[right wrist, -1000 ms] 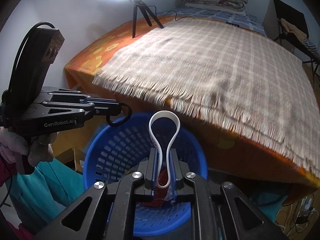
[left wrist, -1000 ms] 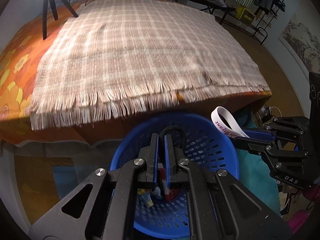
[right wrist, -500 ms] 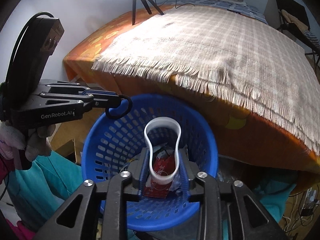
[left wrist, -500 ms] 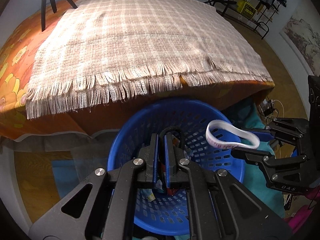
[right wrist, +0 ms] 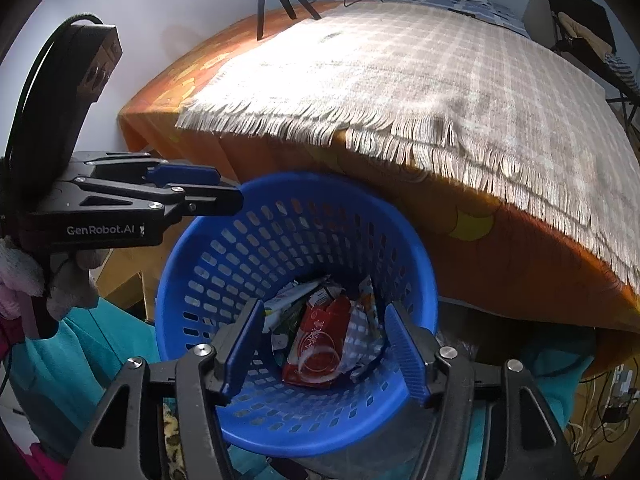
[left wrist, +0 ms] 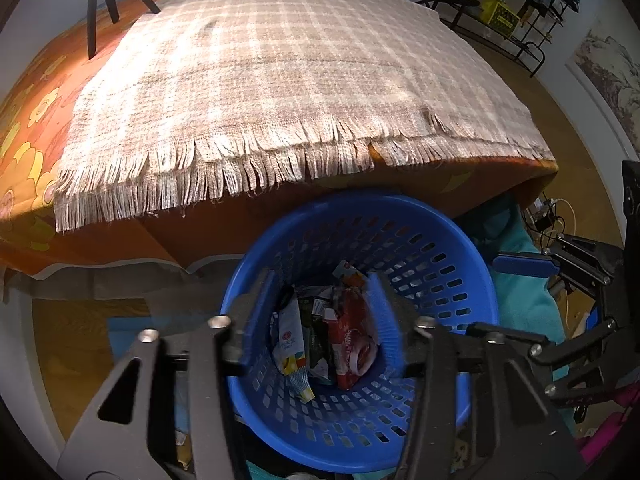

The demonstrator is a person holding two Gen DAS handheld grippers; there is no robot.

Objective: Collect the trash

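Hiding basket (right wrist: 404,240) btm: wrappers (right wrist: 320,344); white band barely legible.

Basket (right wrist: 408,240) mouth lay open at frame centre; wrappers (right wrist: 320,340) filled only its bottom. Bed edge (right wrist: 500,248) with fringed blanket (right wrist: 440,80) overhung the basket's upper-right rim, blocking approach there. Left gripper (right wrist: 224,192) crowded the upper-left rim. Teal cloth (right wrist: 100,360) lay lower left.
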